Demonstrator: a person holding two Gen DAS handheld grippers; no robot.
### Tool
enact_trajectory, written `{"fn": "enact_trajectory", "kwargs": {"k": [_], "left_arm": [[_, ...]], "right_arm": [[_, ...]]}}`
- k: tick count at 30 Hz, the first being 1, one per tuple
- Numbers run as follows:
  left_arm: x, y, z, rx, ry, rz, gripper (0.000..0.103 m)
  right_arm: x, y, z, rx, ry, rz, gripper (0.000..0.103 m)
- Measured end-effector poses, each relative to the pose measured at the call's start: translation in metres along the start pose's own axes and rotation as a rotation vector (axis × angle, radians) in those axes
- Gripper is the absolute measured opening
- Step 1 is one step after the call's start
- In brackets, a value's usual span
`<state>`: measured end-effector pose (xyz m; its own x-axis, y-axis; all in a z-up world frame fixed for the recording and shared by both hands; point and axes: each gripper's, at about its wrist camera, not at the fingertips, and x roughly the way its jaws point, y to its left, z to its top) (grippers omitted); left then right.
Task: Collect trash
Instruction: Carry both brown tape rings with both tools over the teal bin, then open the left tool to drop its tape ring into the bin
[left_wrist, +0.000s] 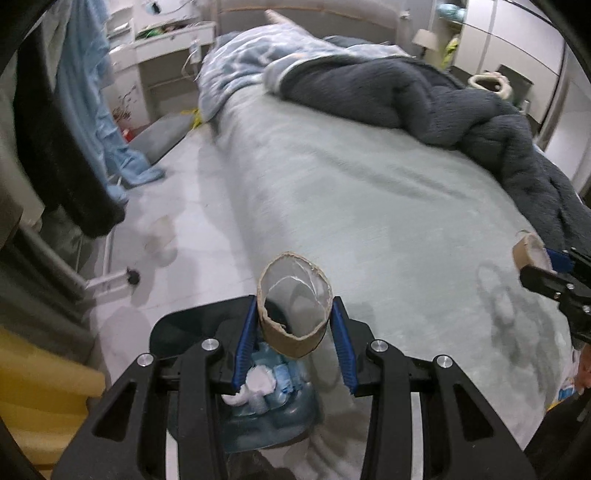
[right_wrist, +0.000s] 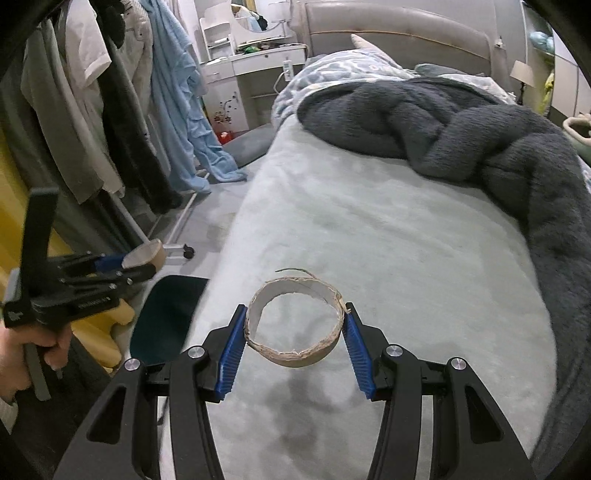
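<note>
Between the blue pads of the left gripper (left_wrist: 294, 325) sits a cardboard tube (left_wrist: 293, 306), pinched on both sides and held with its open end facing up toward the camera; the jaws stand partly closed around it. Directly below, at 6 o'clock in the left wrist view, a bin (left_wrist: 271, 413) holds crumpled white tissue (left_wrist: 258, 384) and bluish wrappers. A pale green bed (left_wrist: 369, 206) fills the middle of that view, with a dark grey blanket (left_wrist: 424, 99) heaped toward 1 o'clock.

The right gripper (right_wrist: 294, 332) clamps a second, shorter cardboard ring (right_wrist: 295, 321) by its outer wall, pads pressing on each side, jaws a little wider than the left pair. It hangs over the bed cover. At 9 o'clock in the right wrist view a hand (right_wrist: 22, 354) grips the left tool's handle, and clothes (right_wrist: 110, 110) hang on a rack toward 10 o'clock.
</note>
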<state>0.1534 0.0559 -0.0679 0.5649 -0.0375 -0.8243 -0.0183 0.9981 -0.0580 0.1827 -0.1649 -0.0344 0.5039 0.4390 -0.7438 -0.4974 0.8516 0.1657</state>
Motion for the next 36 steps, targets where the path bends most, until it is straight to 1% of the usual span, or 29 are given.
{"fn": "enact_trajectory", "kwargs": {"k": [6,15,21,29,31,32,36], "left_arm": [[0.01,0.026,-0.012,-0.019,0.055,0.03,0.042],[0.023,0.065,-0.028,-0.082,0.161,0.028,0.042],[0.034,0.098,-0.041,-0.127,0.231,0.032,0.043],[0.043,0.125,-0.053,-0.164,0.293,0.014,0.044],[0.043,0.128,-0.055,-0.167,0.302,0.011,0.051],[0.041,0.13,-0.055,-0.171,0.3,0.009,0.059],[0.031,0.139,-0.053,-0.191,0.27,-0.011,0.068]], "right_arm": [[0.016,0.029,0.011,-0.021,0.006,0.04,0.052],[0.039,0.081,0.026,-0.074,0.017,0.106,0.052],[0.053,0.121,0.034,-0.134,0.025,0.157,0.052],[0.081,0.147,0.038,-0.165,0.061,0.21,0.052],[0.092,0.15,0.037,-0.173,0.079,0.212,0.052],[0.097,0.151,0.036,-0.177,0.088,0.212,0.052],[0.119,0.154,0.03,-0.186,0.13,0.207,0.052]]}}
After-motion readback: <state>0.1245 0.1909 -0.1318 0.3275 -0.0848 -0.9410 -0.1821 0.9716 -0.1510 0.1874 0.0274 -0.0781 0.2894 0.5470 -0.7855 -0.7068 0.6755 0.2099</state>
